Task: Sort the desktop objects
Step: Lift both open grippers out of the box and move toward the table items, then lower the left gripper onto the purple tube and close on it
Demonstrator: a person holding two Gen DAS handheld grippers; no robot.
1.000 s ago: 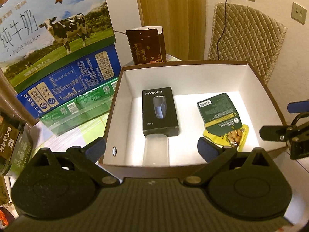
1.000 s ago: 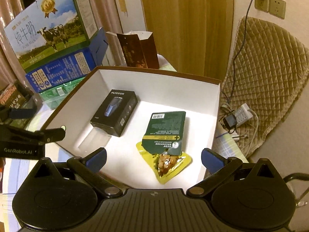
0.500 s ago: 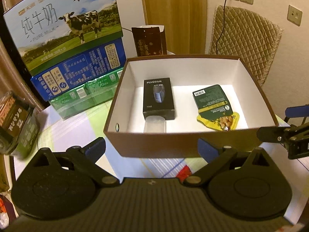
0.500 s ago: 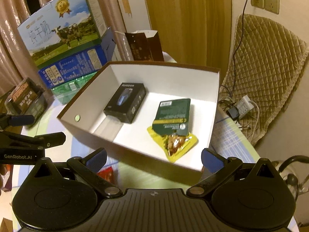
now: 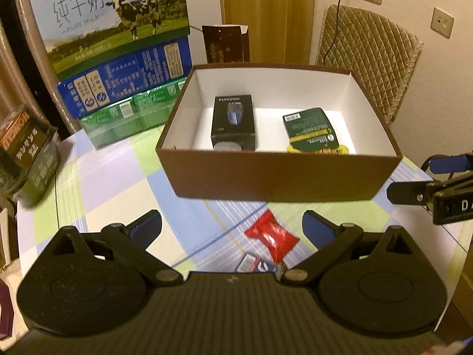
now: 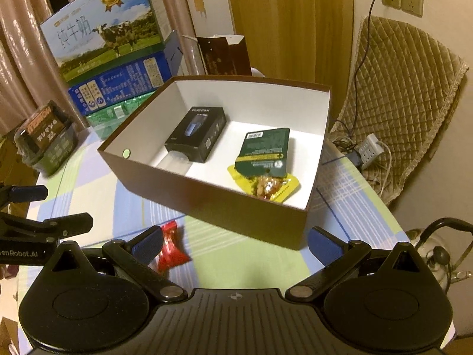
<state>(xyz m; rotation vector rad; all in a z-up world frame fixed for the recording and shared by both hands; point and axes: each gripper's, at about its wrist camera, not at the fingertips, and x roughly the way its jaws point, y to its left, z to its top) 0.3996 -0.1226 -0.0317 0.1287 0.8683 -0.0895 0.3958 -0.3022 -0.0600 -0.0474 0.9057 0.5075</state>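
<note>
both claws hang over the desk (image 5: 112, 174) in front of the brown box (image 5: 278, 177), each spread wide and holding nothing. the left claw (image 5: 232, 226) has the red snack packet (image 5: 272, 238) lying on the checked cloth just between and ahead of its fingers, so it looks lined up to take that packet next. the right claw (image 6: 236, 241) sits further right, with the same red packet (image 6: 170, 251) beside its left finger; it seems to be waiting clear of the way.

the box stands open at the top, which makes it the natural place to drop things. two items lie flat in it already: one black shaver box (image 5: 233, 121) on the left and one green nut packet (image 5: 313, 130) on the right, well apart.

one red packet is left outside, plus a small blue and white item (image 5: 251, 263) just beside it, partly hidden by the claw body. three stacked cartons (image 5: 118, 68) and one dark paper bag (image 5: 226, 44) stand behind the box, probably not part of the sorting.
</note>
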